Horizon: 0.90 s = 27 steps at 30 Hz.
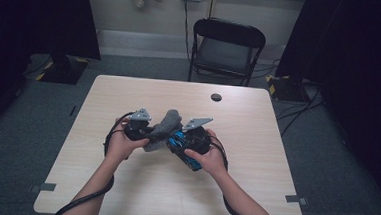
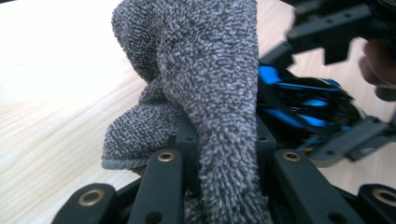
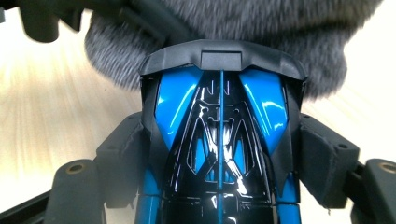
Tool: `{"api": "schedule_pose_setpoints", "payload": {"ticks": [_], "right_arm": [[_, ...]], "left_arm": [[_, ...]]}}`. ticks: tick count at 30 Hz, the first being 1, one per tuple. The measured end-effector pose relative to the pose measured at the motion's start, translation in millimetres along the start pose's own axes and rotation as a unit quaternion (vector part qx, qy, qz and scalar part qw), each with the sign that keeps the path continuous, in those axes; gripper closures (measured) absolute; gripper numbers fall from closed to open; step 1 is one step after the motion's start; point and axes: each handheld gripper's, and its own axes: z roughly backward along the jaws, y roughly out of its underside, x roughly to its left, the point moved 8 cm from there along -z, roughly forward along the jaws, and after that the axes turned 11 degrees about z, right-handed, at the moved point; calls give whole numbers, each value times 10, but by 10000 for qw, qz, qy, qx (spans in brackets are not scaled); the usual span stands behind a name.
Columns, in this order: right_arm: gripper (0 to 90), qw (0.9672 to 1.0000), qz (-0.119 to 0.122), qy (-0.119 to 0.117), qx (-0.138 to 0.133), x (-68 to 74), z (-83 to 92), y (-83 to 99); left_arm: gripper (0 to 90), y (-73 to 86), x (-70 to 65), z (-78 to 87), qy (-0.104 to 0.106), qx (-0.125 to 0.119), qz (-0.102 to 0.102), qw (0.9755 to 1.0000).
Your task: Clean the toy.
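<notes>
Here, blue toy car (image 3: 219, 154) lengthwise between right fingers (image 3: 322, 163), tail toward grey cloth (image 2: 210, 93) pinched in left fingers (image 2: 187, 144).

Bare table (image 1: 256, 141) around cloth (image 1: 166, 123)

Cloth (image 2: 205, 79): grey terry, speckled light/dark loop pile, plain grey hem at edge. Toy car (image 3: 219, 140): glossy black body w/ bright blue panels, thin blue centre stripe, matte black rear wing. Left gripper (image 1: 147, 131) & right gripper (image 1: 176, 139): black jaws w/ brass-coloured rivets, grey top plates. Table (image 1: 256, 141): pale wood grain, dark round cable hole. Chair (image 1: 227, 44): black. Floor: grey carpet.
</notes>
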Motion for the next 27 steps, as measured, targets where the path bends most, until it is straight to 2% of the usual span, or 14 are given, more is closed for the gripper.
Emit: {"api": "schedule_pose_setpoints", "payload": {"ticks": [14, 22, 27], "right_arm": [[258, 9998, -88, 126, 126, -130, 20, 77], [258, 9995, -92, 213, 201, -188, 28, 93], [258, 9995, -129, 233, 173, -222, 54, 102]], "left_arm": [[731, 111, -70, 72, 272, 116, -70, 9995], [731, 178, -123, 121, 421, 85, -62, 9991], [732, 218, -13, 186, 265, 50, 14, 9996]]}}
